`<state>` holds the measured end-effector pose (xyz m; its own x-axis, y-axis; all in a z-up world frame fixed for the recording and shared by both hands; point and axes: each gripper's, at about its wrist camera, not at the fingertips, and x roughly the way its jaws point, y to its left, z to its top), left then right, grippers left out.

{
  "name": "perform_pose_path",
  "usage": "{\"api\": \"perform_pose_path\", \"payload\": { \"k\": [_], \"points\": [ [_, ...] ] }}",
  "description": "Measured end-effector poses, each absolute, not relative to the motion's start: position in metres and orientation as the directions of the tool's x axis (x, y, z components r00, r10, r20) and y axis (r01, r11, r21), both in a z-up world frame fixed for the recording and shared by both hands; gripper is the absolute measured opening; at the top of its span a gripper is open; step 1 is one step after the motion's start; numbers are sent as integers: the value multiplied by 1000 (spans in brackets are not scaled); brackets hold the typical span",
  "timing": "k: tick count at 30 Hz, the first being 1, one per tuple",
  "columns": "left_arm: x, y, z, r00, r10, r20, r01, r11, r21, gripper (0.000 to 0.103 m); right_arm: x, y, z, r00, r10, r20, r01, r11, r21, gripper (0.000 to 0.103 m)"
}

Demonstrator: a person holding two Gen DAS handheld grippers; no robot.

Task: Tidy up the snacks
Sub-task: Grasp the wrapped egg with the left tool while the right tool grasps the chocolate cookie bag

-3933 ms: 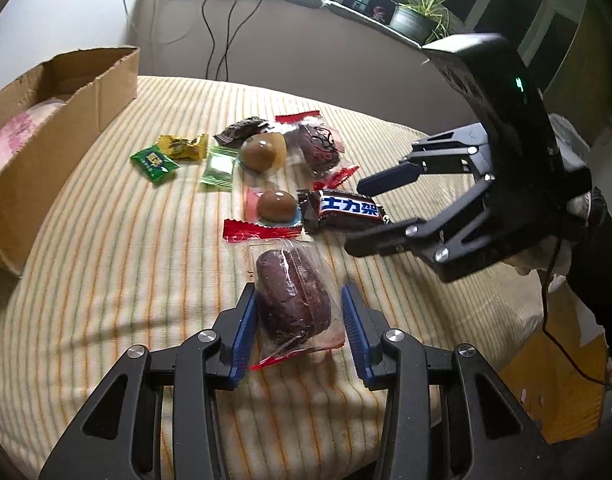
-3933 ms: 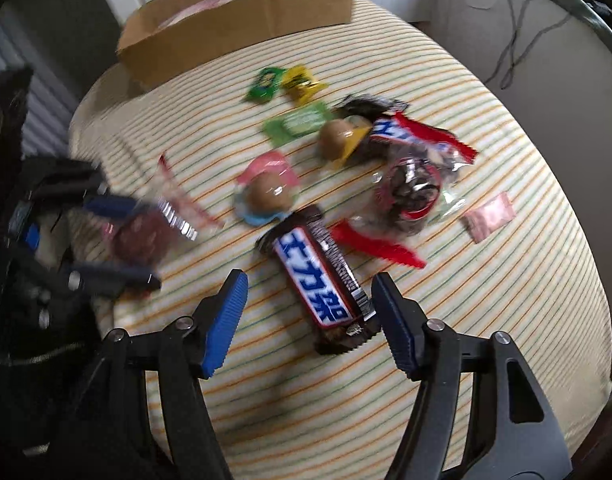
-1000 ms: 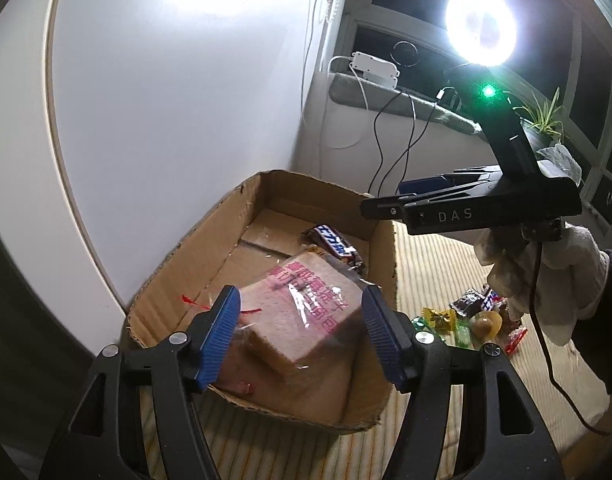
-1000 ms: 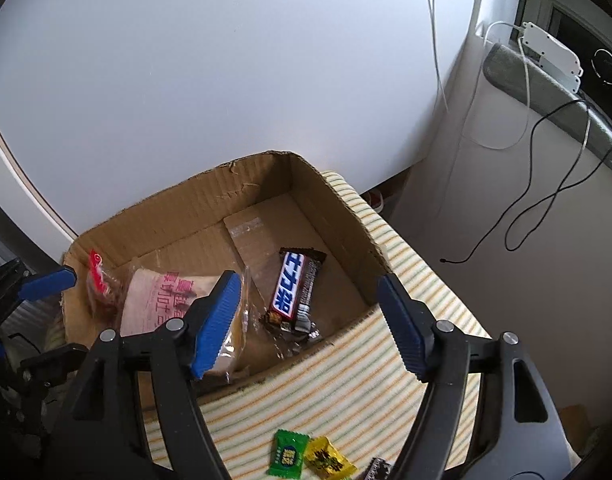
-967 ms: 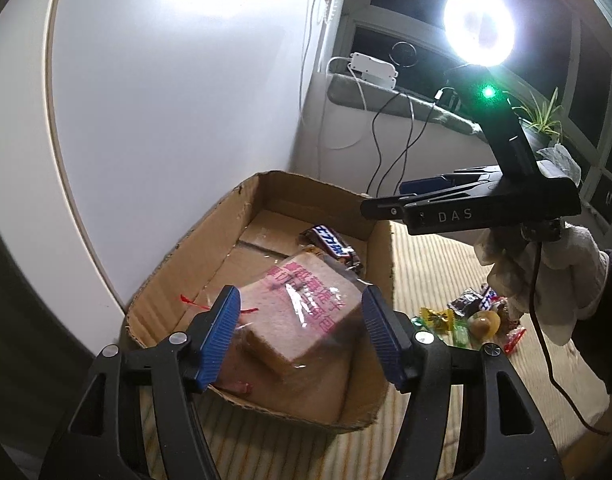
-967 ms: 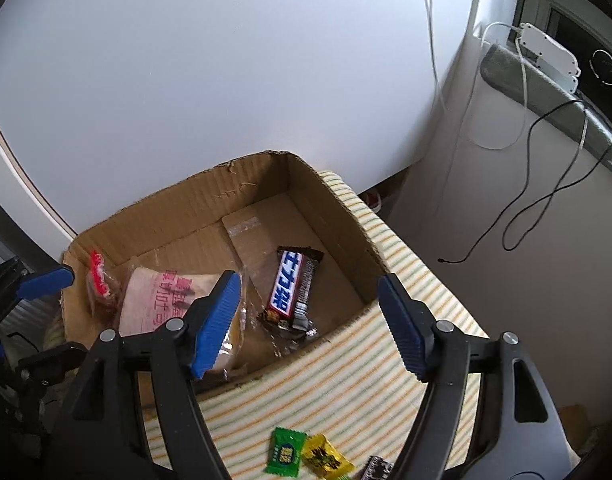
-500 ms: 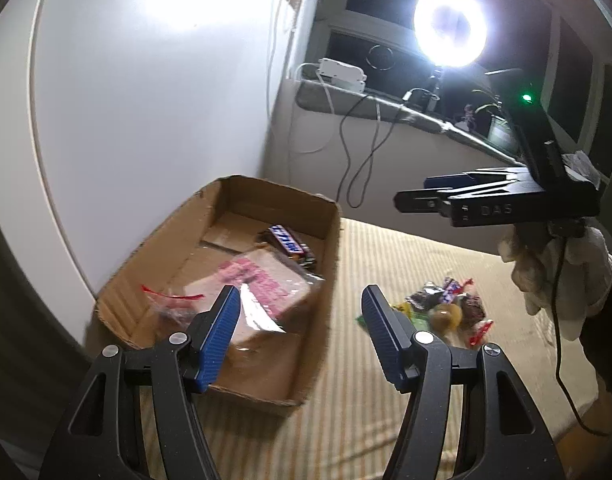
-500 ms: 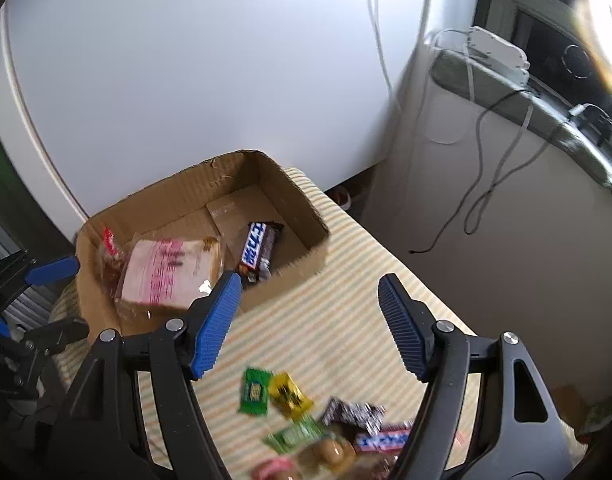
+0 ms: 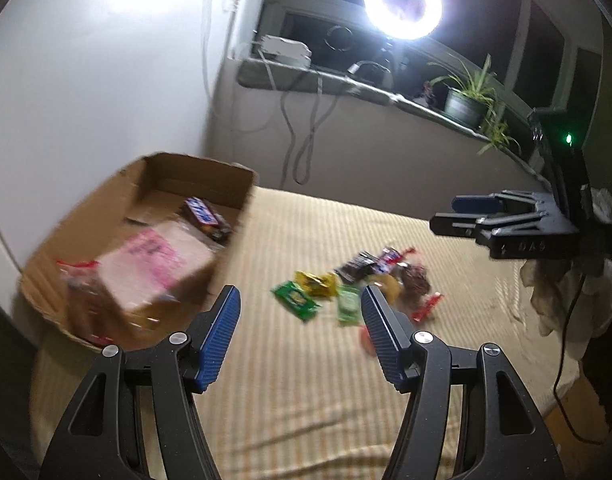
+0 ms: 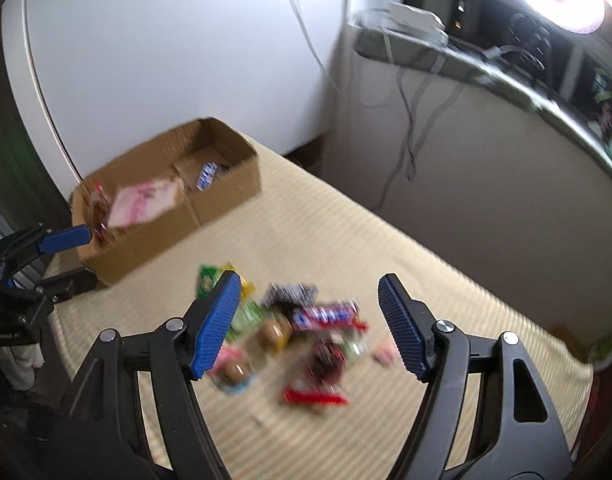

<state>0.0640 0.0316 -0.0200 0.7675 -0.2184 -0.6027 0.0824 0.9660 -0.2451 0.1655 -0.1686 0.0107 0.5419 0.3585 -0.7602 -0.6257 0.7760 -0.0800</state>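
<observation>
On striped cloth (image 10: pixel 446 280), blurred snack pile (image 10: pixel 297 332), both grippers (image 9: pixel 297 320) (image 10: pixel 310 316) empty, agape.

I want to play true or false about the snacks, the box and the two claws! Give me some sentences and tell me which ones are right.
1. Both claws are empty. True: the left claw and the right claw stand open with nothing between them.
2. The cardboard box is empty. False: a chocolate bar and a pink-printed packet lie in it.
3. A pile of snacks lies on the striped cloth, outside the box. True.
4. The green packet is inside the box. False: it lies on the cloth beside the yellow packet.
5. The ring light is switched off. False: it glows brightly.
</observation>
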Motion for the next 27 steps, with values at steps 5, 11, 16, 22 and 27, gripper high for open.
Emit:
{"api": "perform_pose_path", "payload": {
  "k": [5,11,16,22,27],
  "points": [
    [71,2,-34,721,-286,-631,140,952,-273,60,162,-194,-17,515,319,-796,-595,801,-64,74],
    [80,-30,-53,653,-347,-674,197,936,-291,52,163,-206,-43,475,319,-820,-581,814,-20,74],
    [92,-46,-64,613,-360,-703,213,933,-292,48,165,-205,-54,450,334,-828,-590,808,5,74],
    [102,-57,-72,593,-343,-728,220,939,-264,43,171,-196,-65,425,349,-835,-602,798,27,74],
    [109,-62,-77,578,-337,-743,224,941,-253,39,180,-194,-69,404,363,-840,-592,804,62,74]
  ]
}}
